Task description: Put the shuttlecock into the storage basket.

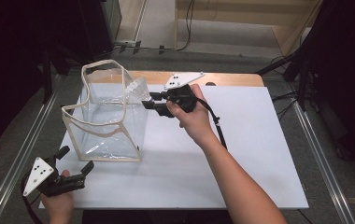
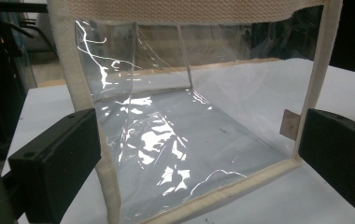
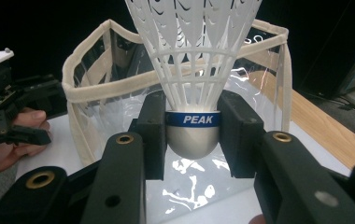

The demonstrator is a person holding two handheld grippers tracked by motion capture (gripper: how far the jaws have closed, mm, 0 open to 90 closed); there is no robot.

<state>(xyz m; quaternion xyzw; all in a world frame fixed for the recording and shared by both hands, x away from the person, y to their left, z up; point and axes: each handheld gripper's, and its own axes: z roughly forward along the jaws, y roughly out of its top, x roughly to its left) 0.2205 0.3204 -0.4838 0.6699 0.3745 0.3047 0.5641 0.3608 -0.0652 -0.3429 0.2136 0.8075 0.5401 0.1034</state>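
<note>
A clear plastic bag (image 1: 112,116) with cream fabric edging stands open on the white table (image 1: 241,154). My right gripper (image 1: 148,104) is shut on a white plastic shuttlecock (image 1: 136,87), right beside the bag's upper right rim. In the right gripper view the jaws clamp the shuttlecock's (image 3: 192,60) grey cork base with its blue PEAK band, skirt pointing up, the bag (image 3: 119,88) behind it. My left gripper (image 1: 75,161) is open at the table's near left corner, just short of the bag. Its jaws frame the bag's (image 2: 175,135) near lower edge in the left gripper view.
The white sheet (image 1: 259,135) covers a wooden tabletop whose far edge (image 1: 231,78) shows. Metal rails (image 1: 21,140) run along both sides. Cables lie on the floor beyond the table (image 1: 166,46). In the right gripper view the other hand and gripper (image 3: 12,116) sit at the left.
</note>
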